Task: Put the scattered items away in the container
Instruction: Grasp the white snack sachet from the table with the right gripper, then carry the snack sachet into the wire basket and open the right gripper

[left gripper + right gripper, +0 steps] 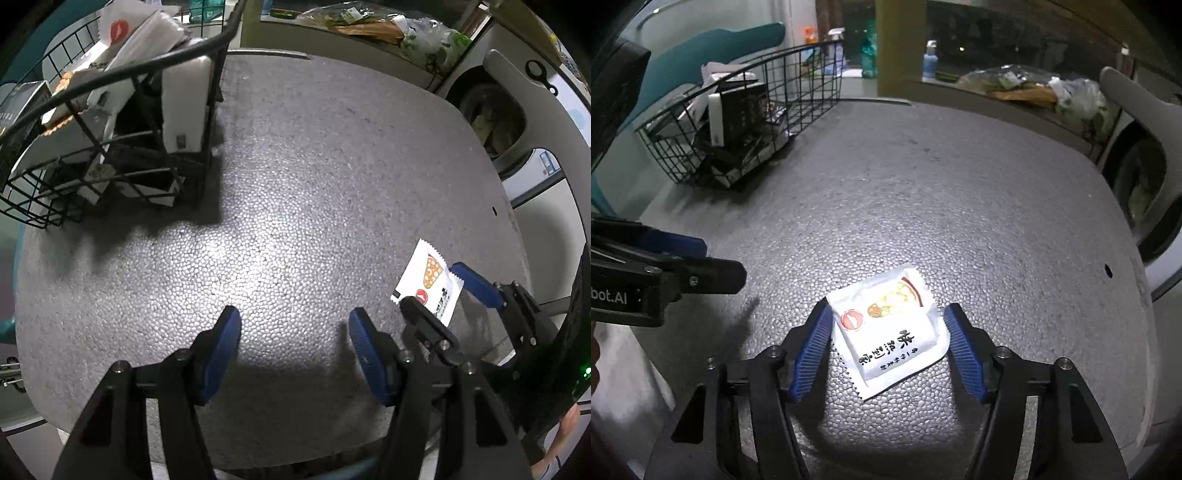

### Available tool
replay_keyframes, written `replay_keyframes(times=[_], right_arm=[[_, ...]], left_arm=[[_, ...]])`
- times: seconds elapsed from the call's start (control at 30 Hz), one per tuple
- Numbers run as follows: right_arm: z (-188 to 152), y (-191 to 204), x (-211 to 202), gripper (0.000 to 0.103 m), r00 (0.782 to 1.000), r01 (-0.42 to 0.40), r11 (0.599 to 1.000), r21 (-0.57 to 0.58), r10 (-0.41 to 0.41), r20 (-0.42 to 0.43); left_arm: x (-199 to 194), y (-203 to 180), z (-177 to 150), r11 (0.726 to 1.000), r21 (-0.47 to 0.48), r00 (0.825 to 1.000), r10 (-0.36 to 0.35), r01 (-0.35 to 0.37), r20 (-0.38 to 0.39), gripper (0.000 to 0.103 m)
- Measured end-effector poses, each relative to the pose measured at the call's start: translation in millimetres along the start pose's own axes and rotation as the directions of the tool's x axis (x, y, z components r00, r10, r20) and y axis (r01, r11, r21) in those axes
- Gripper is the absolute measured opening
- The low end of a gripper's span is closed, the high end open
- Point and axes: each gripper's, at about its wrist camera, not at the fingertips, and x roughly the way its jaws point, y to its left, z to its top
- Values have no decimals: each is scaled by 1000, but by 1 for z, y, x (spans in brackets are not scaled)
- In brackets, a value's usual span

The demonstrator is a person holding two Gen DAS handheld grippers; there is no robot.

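Bare foam tabletop (960,206) — wire basket (738,122) far-left

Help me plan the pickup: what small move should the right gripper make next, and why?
Probably close the right gripper on the white sachet. The packet lies flat on the foam table between its blue pads, which do not yet clearly pinch it; the wire basket waits at far left.

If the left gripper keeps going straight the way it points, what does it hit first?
Probably only the bare foam tabletop: nothing lies between the left gripper fingers. The packet sits off to its right.
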Motion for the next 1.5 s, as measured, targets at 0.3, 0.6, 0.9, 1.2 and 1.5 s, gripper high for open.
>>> replay_keyframes(times=[0.3,0.6,0.9,1.2,1.5], right_arm=[[2,6,-6,21,999,-35,999,13,35,-22],[40,9,-61,21,991,-97,995,24,94,97],[140,75,-110,21,944,-187,979,-87,203,259],[202,153,-48,25,947,-236,962,-139,260,187],[209,155,-46,60,958,-179,980,-83,193,214]], left_arm=[[-5,-1,0,1000,0,1000,-3,3,7,67],[-34,-2,3,1000,6,999,-21,21,46,67],[-149,8,31,1000,12,967,11,-14,255,67],[-195,100,51,975,-168,934,190,-144,302,69],[-192,132,44,962,-240,934,198,-127,299,69]])
